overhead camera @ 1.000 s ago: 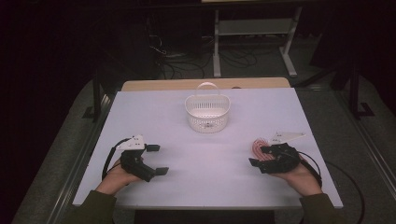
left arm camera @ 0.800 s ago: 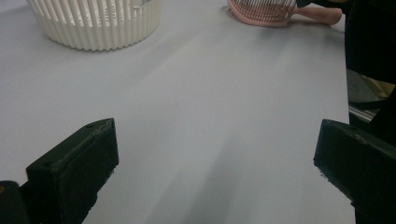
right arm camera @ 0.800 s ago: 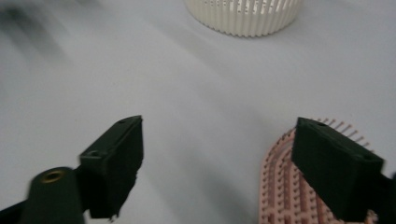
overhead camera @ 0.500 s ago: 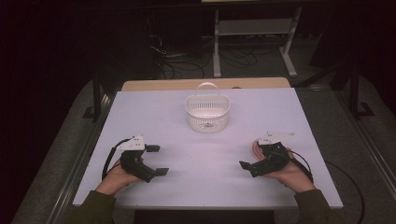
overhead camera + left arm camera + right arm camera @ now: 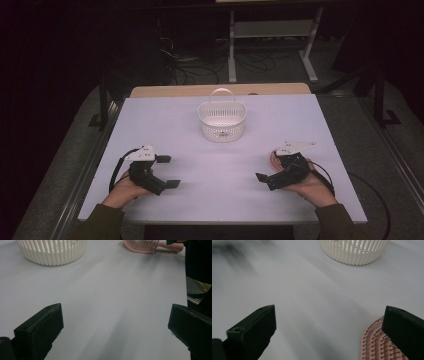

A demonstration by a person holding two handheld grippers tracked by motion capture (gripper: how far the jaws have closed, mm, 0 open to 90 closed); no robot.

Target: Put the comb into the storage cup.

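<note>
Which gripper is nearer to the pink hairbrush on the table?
The right. The right gripper hangs open right beside the pink hairbrush, which lies under its right-hand jaw. The left gripper sits open across the table, far from it.

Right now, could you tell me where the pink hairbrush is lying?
In the high view the pink hairbrush lies on the white table at its right side, beside the open right gripper, nearer the person than the white basket.

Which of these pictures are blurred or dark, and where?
High view: surroundings dark, only the table lit. Right gripper view: upper left corner smeared, pink hairbrush sharp. Left gripper view: white basket crisp, near black jaws soft.
</note>
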